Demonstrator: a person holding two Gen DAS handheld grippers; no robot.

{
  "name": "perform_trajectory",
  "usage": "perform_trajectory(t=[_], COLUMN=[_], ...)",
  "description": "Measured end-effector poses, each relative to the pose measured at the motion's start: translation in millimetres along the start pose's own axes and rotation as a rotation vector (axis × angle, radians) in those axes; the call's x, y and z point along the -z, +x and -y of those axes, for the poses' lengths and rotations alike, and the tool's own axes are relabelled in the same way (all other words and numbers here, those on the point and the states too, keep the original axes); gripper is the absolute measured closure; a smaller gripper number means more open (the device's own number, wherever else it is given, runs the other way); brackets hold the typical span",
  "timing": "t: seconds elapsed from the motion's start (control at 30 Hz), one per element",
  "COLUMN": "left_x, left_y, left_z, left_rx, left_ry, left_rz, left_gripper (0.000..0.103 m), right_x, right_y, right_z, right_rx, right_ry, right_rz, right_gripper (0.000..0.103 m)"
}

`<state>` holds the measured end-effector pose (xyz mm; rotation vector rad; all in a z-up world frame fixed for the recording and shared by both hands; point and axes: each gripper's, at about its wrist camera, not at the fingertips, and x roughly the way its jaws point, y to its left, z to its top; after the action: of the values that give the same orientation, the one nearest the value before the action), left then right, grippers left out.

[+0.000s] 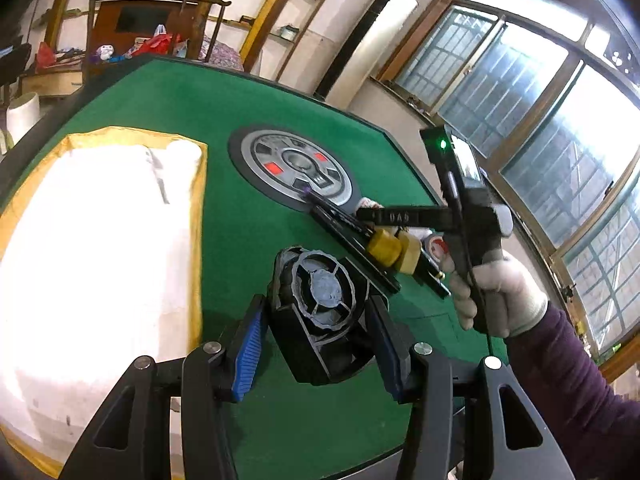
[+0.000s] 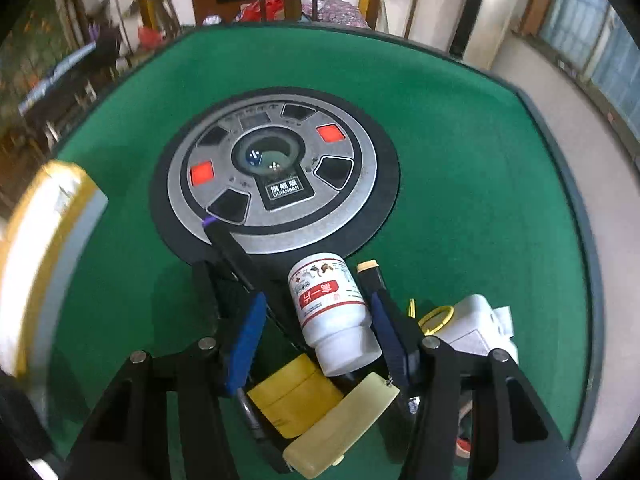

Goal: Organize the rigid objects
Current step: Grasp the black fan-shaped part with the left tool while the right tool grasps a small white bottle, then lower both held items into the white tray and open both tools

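Observation:
My left gripper (image 1: 316, 344) is shut on a black fan-like device (image 1: 320, 308) and holds it above the green table (image 1: 240, 92). A white bin lined in yellow (image 1: 100, 240) lies to its left. My right gripper (image 2: 318, 332) is open, its blue pads (image 2: 246, 344) on both sides of a white medicine bottle (image 2: 332, 312) that lies in the pile. The pile holds a yellow jar (image 2: 296, 394), a pale yellow case (image 2: 344, 424), a long black flat object (image 2: 236, 256) and a white box (image 2: 476, 328). The right gripper also shows in the left wrist view (image 1: 400, 216).
The round grey dice console (image 2: 276, 172) sits in the middle of the table. A yellow ring (image 2: 436, 318) lies by the white box. The table edge (image 2: 560, 160) curves at right, with windows (image 1: 520, 80) beyond. Cluttered furniture (image 1: 140, 40) stands behind the table.

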<state>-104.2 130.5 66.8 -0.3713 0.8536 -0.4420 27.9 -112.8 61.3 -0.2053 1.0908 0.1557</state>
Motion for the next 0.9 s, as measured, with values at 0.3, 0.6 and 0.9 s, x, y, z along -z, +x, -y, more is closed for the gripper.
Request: perform_trajectory(t=[0.3,0.6,0.9], left_x=[-4.8,-25.0,-67.3], left_y=[-20.1,-74.7,-50.1], left_z=[-11.7,-50.4,-104.6], left_rx=[-0.023,-0.083,-0.259], left_ry=[-0.030,-0.087,-0.096], left_rz=[0.045,0.155,0.104], left_gripper=[0.050,0.050,0.050], right_x=[0.6,6.6,-16.8], right_y=[2.4,-41.7,-84.7], right_z=[-12.2,12.1,-66.5], right_rx=[0.097,-0.091,-0.444], right_ry=[-0.063,0.107,0.079], right_rz=[-0.029,0.076,0.106], right_gripper=[0.068,0.068,0.068])
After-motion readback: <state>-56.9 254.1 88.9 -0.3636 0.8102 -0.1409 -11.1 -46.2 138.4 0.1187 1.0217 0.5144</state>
